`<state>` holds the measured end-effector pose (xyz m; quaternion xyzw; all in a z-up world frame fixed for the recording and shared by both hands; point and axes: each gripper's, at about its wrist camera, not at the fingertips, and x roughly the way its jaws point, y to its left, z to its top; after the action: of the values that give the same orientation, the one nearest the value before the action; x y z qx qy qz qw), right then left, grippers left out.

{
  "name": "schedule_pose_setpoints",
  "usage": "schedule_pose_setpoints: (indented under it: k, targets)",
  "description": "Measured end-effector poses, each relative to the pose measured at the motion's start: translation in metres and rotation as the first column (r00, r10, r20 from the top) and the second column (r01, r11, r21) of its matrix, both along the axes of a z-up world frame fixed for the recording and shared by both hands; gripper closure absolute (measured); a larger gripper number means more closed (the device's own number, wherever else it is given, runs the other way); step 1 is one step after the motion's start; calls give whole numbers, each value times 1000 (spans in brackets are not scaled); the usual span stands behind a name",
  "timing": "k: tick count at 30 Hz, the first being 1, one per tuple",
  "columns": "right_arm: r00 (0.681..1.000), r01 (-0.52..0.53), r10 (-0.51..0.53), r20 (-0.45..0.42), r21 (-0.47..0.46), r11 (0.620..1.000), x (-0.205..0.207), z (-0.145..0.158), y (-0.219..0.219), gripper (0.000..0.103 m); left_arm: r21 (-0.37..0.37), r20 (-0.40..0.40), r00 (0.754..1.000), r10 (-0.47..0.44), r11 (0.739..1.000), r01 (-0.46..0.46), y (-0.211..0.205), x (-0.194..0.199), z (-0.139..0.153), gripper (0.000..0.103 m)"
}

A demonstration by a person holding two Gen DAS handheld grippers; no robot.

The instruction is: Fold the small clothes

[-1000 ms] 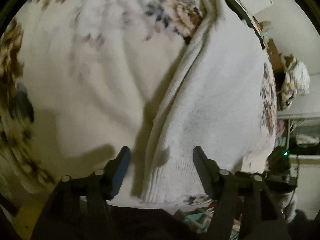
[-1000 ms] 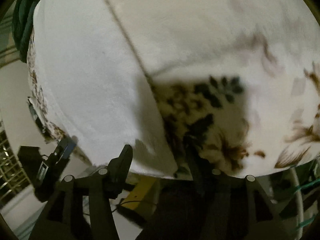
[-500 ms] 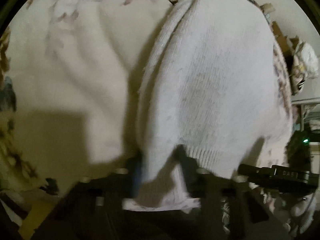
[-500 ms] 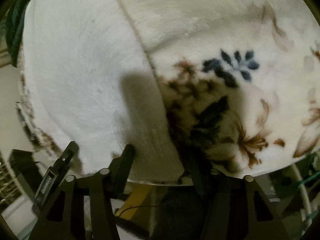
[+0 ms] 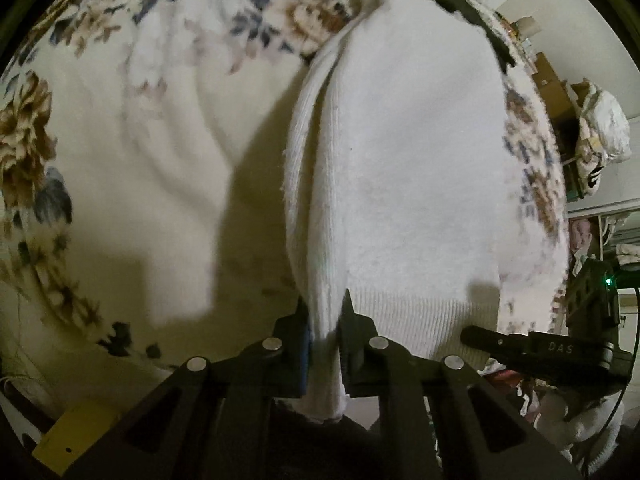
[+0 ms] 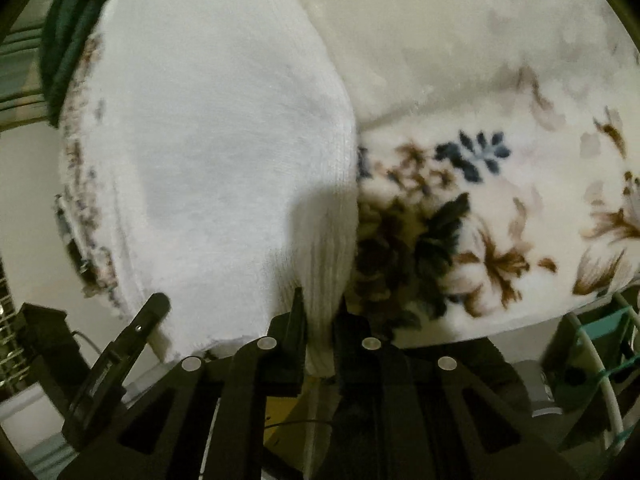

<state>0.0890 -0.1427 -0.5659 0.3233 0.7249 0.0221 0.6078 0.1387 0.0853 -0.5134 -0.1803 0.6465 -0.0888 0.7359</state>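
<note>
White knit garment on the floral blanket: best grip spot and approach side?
The ribbed hem corners at the near edge, coming in level from the blanket's overhang side. The white garment lies flat with its hem hanging over that edge, so fingers can straddle it. The left gripper and right gripper each pinch a corner there.

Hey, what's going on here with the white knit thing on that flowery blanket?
A person is folding a small white knit garment that lies on a floral blanket, using a hand-held gripper in each hand. The left hand-held gripper is shut on the garment's ribbed hem at one corner, and the right hand-held gripper is shut on the hem at the other corner. Both hold the near edge; the rest of the garment lies flat on the blanket, so the fold has not yet been carried over.
</note>
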Motion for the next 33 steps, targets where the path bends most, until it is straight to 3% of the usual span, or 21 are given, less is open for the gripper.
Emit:
schedule_pose_setpoints:
  k: [3,6,9,11,12,14,19,22,24,25,27,33]
  targets:
    - [999,-8,6,38,33,999,-1,25,-20,92,-19,24,1000,12,1000,-11,-1,4,13,94]
    - [996,-68,68,61,4,998,5,33,-30,92,-41,2,1000,-4,999,4,-2,3,3,93]
    - [994,-97,99,-46,34,995,6,4,-40,86,-46,-73,997,-1,999,-2,5,0,-28,88]
    - [989,-102,107,-104,44,994,3,-12,-60,78,-28,-131,991,24,999,-28,12,-5,-45,77]
    - [988,-95,100,-117,45,994,-1,-20,-63,72,-34,-146,989,36,999,-42,16,-7,-52,75]
    - [990,-64,70,-123,58,996,-5,-24,-70,49,-38,-153,987,55,997,-61,19,-11,-58,59]
    - [987,-32,47,-152,106,994,-13,-46,-73,49,-79,-168,983,73,993,-88,15,-9,-78,47]
    - [986,-38,49,-162,68,997,-12,-49,-65,46,-55,-139,988,73,995,-81,8,-10,-74,48]
    - [984,-36,41,-173,35,999,-11,-46,-63,49,-14,-121,991,58,998,-60,0,-13,-68,73]
    - [984,-36,39,-173,19,999,-12,-45,-62,60,-6,-120,992,47,999,-48,-4,-14,-67,90]
    - [986,-32,35,-161,22,999,-12,-44,-57,87,-9,-111,993,51,999,-53,-9,-15,-61,90]
    - [995,-10,16,-99,62,998,-14,-11,-62,91,-96,-103,990,99,989,-108,-5,-12,-32,91]
